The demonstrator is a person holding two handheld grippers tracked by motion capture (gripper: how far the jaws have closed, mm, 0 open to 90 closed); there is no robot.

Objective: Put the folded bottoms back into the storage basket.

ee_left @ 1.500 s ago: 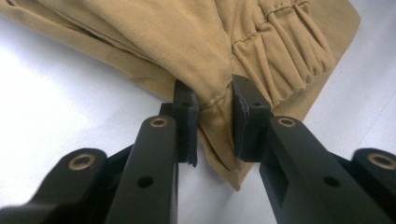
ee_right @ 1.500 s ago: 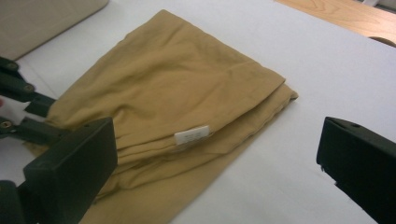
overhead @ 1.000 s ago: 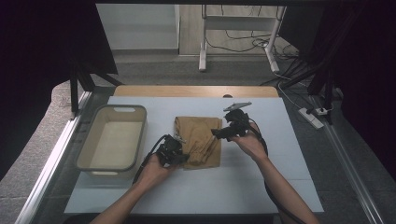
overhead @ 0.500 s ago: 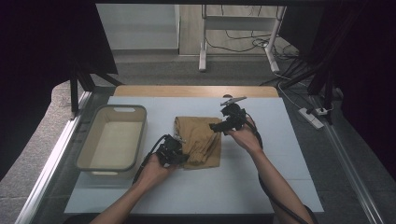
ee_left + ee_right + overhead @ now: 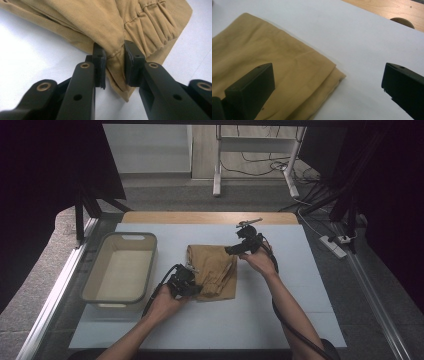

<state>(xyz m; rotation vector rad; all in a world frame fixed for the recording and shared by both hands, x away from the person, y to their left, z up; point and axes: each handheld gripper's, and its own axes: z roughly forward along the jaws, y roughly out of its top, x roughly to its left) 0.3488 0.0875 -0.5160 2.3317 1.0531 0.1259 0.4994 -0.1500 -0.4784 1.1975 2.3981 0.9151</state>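
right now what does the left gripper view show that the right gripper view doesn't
Left gripper view: the left gripper shut on a bunched fold of the folded tan cloth garment, beside its gathered elastic waistband.

Right gripper view: the right gripper with jaws wide open above a smooth folded corner of the garment, plus the bare wooden table edge with a round hole.

Both: the tan garment lying on the white table mat.

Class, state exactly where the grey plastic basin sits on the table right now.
In the high view the grey basin stands on the left part of the white table, just left of the folded tan garment and beside the left gripper.
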